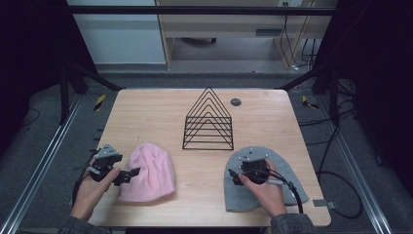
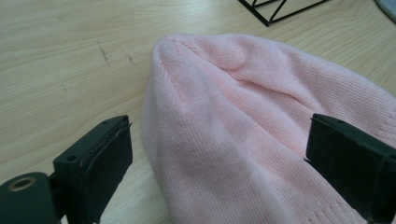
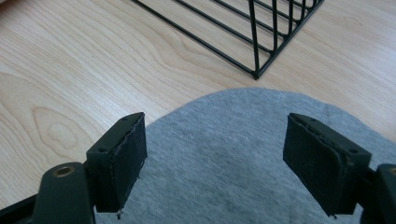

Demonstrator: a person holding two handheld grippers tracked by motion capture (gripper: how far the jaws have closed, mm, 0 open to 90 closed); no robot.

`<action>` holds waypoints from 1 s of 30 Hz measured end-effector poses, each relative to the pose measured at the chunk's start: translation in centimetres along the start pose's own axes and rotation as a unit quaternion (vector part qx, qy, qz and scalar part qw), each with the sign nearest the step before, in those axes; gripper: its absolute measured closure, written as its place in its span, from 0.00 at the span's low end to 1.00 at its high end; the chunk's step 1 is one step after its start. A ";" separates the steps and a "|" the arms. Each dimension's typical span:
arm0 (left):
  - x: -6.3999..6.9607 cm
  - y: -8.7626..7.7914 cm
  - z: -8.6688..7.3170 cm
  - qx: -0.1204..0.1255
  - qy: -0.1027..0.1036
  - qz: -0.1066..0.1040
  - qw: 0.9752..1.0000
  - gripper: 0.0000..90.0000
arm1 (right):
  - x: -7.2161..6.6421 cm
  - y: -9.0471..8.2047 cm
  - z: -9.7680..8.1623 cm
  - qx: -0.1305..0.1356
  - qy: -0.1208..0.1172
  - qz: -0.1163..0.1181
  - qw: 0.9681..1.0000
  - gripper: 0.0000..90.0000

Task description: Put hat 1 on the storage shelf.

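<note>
A pink knit beanie lies flat on the wooden table at the front left; in the left gripper view the pink beanie spreads between and beyond the jaws. My left gripper hovers at the hat's left edge, open, its pads clear of the knit. A grey beanie lies flat at the front right. My right gripper is over that hat's left part, open, with the grey beanie below the wide jaws and nothing pinched.
A black wire rack of nested triangles stands at the table's middle, behind both hats; its corner lies just beyond the grey hat. A small dark round cap sits in the table top at the back right.
</note>
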State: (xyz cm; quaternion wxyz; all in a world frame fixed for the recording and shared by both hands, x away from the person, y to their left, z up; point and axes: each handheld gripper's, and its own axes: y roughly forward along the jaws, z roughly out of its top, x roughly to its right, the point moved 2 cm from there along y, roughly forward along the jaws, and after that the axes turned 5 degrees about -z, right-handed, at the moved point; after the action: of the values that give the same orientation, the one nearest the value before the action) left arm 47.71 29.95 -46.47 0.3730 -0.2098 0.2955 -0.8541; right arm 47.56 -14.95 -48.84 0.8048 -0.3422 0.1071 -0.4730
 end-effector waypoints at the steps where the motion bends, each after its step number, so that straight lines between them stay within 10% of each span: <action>1: 0.1 0.0 0.1 0.000 0.000 -0.004 1.000 0.09 | 0.1 -0.1 -0.1 -0.001 0.001 -0.001 1.000 0.24; 9: -0.3 -0.2 4.0 -0.008 0.030 -0.014 0.999 0.12 | 0.9 -0.4 -0.4 0.000 0.032 0.001 0.999 0.26; 16: -3.4 2.3 7.7 -0.028 0.013 0.010 0.999 0.21 | 1.1 -0.5 -0.3 -0.005 0.040 0.000 0.999 0.22; 30: -4.5 6.9 6.4 -0.078 0.008 0.008 0.997 0.42 | 0.9 -0.4 -0.3 -0.005 0.039 0.007 0.999 0.23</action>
State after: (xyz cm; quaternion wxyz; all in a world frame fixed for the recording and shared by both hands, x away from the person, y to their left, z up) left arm 57.84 27.31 -46.93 0.3602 -0.2287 0.3658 -0.8271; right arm 47.60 -15.95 -48.68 0.8013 -0.3271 0.1427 -0.4801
